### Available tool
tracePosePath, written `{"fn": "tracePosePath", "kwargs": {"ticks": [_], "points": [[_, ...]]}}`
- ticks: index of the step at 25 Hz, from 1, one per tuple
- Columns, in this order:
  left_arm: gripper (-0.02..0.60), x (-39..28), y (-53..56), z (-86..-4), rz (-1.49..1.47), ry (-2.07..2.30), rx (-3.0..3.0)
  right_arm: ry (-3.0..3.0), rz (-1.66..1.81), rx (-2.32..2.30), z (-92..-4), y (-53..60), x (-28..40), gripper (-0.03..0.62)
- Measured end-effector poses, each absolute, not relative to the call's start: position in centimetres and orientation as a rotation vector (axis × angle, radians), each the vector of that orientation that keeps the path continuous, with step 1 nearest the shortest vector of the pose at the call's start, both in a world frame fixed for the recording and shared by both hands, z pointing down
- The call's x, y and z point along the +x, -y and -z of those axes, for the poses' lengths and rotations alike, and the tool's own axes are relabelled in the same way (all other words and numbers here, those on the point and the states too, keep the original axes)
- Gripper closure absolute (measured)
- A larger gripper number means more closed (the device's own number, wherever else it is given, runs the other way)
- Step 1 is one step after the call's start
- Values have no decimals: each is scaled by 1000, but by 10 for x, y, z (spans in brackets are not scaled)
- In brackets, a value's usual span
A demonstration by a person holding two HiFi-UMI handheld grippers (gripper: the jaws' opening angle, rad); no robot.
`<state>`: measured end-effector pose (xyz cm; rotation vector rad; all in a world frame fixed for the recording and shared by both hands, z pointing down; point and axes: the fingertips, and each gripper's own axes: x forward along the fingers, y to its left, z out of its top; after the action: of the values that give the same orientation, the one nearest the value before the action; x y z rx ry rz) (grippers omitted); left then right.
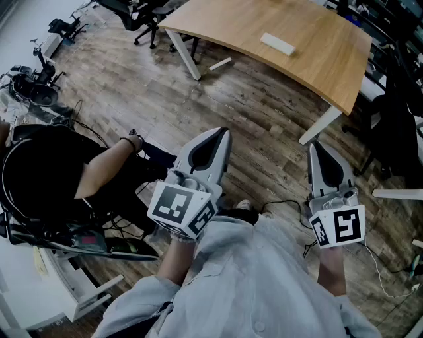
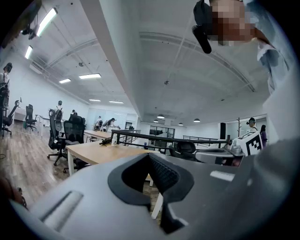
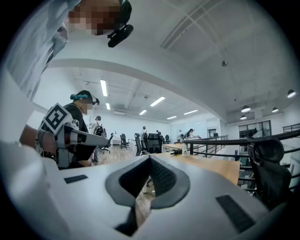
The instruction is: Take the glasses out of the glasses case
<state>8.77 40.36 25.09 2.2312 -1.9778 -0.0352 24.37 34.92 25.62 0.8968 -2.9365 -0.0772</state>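
A white oblong thing (image 1: 277, 44), perhaps the glasses case, lies on the wooden table (image 1: 310, 59) far ahead of me. No glasses show. I hold both grippers level at waist height over the floor, well short of the table. My left gripper (image 1: 223, 132) (image 2: 149, 155) has its jaws together with nothing between them. My right gripper (image 1: 316, 145) (image 3: 150, 158) is also shut and empty. Each gripper view catches the other gripper off to the side and the table in the distance; the case cannot be made out there.
A seated person in black (image 1: 39, 171) is close on my left, arm stretched toward me. White table legs (image 1: 319, 125) stand ahead. Cables (image 1: 284, 204) trail on the wood floor by my feet. Office chairs (image 1: 142, 16) and gear sit at the back left.
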Motion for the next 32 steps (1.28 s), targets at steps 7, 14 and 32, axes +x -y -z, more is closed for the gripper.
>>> {"fn": "tracePosePath", "kwargs": {"ticks": [7,14,32], "points": [[577,93,-400,-255,30,1957,2243,2916,115,901,-260,-347,248,594],[577,91,-402,-257,26,1952,2241,2894,101,922,-263,-348,247,594],[577,47,-407,-254,67,1970,2238,2887,89,1036,-256,-341,226,592]]}}
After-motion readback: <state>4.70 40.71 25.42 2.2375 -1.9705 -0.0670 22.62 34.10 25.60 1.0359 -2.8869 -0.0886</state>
